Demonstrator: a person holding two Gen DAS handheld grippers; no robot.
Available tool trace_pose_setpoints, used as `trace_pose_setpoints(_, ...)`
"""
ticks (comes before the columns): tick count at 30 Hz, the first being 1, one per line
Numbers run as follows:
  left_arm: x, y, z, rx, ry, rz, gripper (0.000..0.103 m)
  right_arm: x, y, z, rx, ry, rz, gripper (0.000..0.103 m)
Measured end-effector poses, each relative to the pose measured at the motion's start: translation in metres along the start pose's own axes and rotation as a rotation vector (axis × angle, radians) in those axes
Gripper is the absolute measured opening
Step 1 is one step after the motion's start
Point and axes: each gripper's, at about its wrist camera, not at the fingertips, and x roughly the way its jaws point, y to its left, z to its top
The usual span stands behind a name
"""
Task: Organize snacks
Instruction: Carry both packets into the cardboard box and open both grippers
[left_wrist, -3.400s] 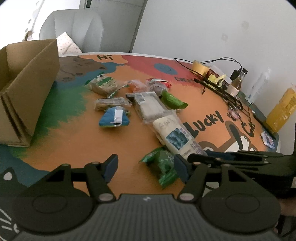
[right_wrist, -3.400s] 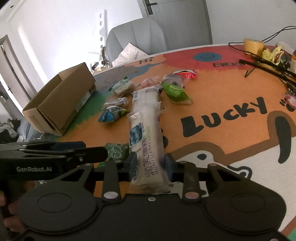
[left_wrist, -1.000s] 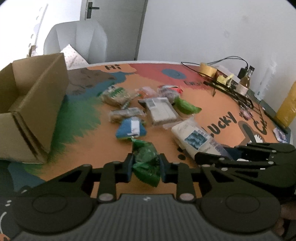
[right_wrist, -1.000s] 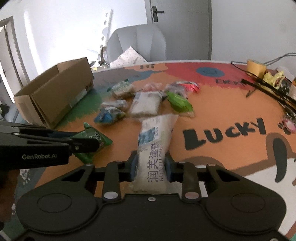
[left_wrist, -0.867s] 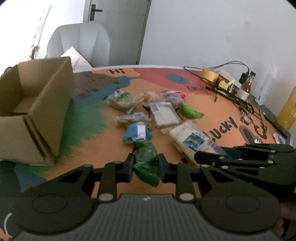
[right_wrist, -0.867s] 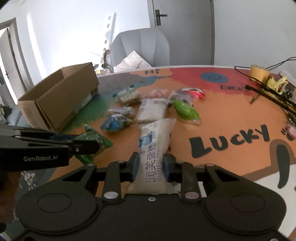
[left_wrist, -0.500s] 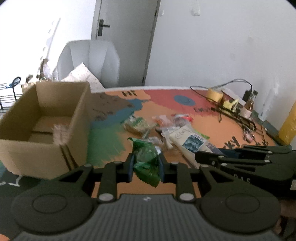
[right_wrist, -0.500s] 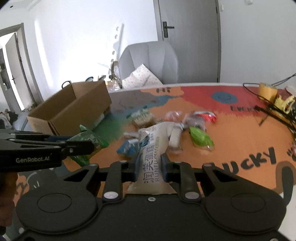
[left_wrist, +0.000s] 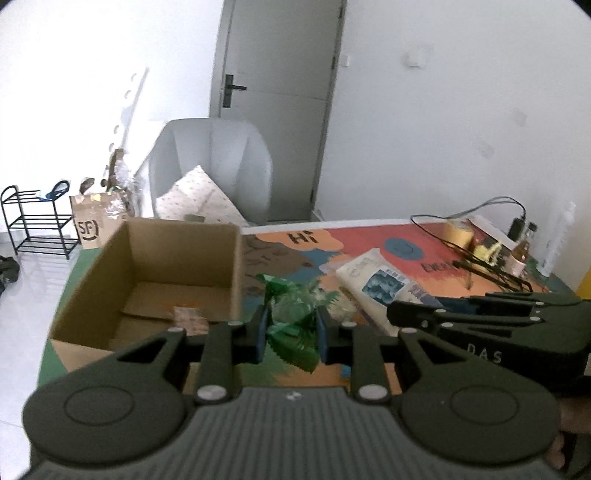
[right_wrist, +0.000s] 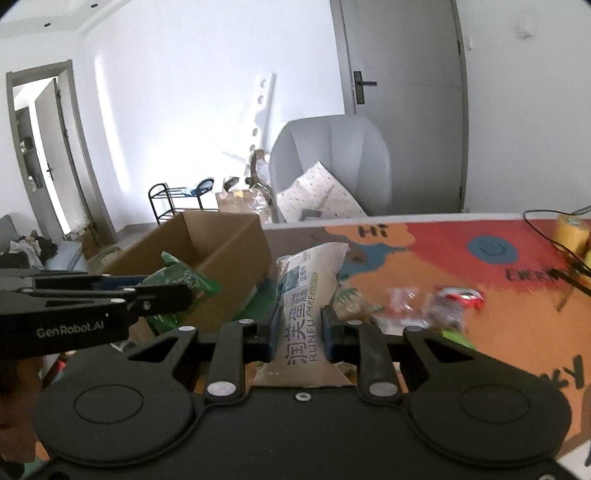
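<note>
Two crinkly packets are being carried above the tabletop: a green foil bag (left_wrist: 291, 325) is being pinched by the left gripper (left_wrist: 290, 334), a long white cake pack (right_wrist: 304, 314) by the right gripper (right_wrist: 300, 332). Both are being held nearer the open cardboard box (left_wrist: 184, 258) at the tabletop's left edge than a second ago.

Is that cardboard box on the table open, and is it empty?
Open: the cardboard box has no lid on top. Not empty: one small snack packet lies on its floor.

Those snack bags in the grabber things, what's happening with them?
A person is tidying snacks with two handheld grippers. The left gripper squeezes a green snack bag, the right gripper a white cake bag. Both are held up near the open cardboard box. More snacks lie on the table.
</note>
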Motion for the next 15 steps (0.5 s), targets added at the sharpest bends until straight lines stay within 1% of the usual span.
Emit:
trace_pose_setpoints(5,0.0,0.026,0.006,-0.026,-0.016,0.028,0.025,0.009,0.018,0.008,-0.001,0.0,0.031,0.022)
trace_pose_setpoints(8,0.0,0.043,0.007,-0.036,-0.025,0.051,0.025,0.013,0.029,0.013,-0.013,-0.004,0.031,0.022)
trace_pose_setpoints(11,0.004,0.061,0.01,-0.054,-0.015,0.074,0.025,0.019,0.039,0.018,-0.012,-0.004,0.041,0.022)
trace_pose_setpoints(15,0.01,0.08,0.011,-0.072,-0.011,0.078,0.025,0.027,0.051,0.025,-0.007,-0.004,0.046,0.022)
